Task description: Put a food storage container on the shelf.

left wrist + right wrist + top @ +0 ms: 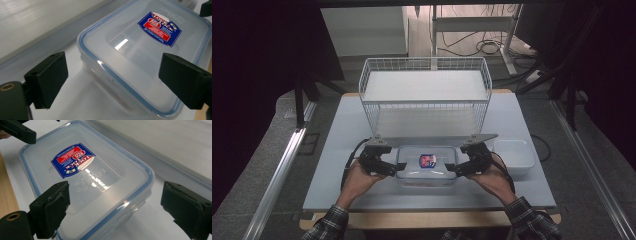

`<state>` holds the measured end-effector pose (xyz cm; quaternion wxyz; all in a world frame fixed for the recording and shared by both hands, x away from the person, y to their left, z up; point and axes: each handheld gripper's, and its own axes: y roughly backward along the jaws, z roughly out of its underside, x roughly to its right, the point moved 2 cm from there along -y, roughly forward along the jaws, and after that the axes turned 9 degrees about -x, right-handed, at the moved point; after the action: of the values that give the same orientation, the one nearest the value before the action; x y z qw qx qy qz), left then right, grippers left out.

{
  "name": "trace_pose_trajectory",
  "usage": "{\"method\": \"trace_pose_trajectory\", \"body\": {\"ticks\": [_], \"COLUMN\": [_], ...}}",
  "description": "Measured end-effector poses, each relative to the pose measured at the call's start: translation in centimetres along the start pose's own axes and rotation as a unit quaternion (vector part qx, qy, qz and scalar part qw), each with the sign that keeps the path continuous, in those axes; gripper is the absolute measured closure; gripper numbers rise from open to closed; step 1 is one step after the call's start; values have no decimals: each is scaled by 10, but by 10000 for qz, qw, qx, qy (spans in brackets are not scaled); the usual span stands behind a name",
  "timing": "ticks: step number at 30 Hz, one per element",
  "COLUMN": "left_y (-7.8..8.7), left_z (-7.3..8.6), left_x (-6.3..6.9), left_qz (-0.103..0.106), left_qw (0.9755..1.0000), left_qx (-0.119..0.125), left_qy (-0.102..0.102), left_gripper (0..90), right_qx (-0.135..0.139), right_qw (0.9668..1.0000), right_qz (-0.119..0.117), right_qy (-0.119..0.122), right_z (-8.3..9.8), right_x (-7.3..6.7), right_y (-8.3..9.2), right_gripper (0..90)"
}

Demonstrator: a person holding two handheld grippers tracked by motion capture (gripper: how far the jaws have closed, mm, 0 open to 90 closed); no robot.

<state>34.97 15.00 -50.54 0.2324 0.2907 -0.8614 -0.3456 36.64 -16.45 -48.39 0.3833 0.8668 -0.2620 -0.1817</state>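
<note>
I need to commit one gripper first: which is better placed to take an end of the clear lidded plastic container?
Neither clearly: the left gripper and right gripper flank opposite short ends of the clear plastic container with the blue-sealed lid, jaws open, pads not touching. Slight edge right: its own view shows the end sitting between its jaws.
</note>
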Motion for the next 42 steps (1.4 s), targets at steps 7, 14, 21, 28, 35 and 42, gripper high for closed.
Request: {"method": "trace_pose_trajectory", "body": {"ticks": [7,14,21,28,35,42], "left_y": [-13,-22,-8,9,13,12], "left_z": [4,10,19,32,29,25], "left_x": [-4,-1,0,12,15,12], "left_qz": [564,1225,1377,1291,1017,878], "left_qw": [9981,9905,9872,9870,9884,9867], "left_qx": [-1,-276,-291,-52,213,396], "left_qy": [254,557,749,956,1108,1306], "left_gripper": [55,26,173,344,449,470], "right_qx": [-174,-271,-490,-229,-100,70], "right_qw": [9996,9941,9852,9789,9838,9880], "right_qz": [-182,-800,-1265,-1467,-1149,-882], "right_qy": [-146,-684,-1043,-1404,-1374,-1262], "right_z": [5,9,18,31,30,26], "right_x": [4,9,7,4,-5,-5], "right_y": [-10,-18,-13,2,12,12], "right_gripper": [42,52,165,386,471,489]}}
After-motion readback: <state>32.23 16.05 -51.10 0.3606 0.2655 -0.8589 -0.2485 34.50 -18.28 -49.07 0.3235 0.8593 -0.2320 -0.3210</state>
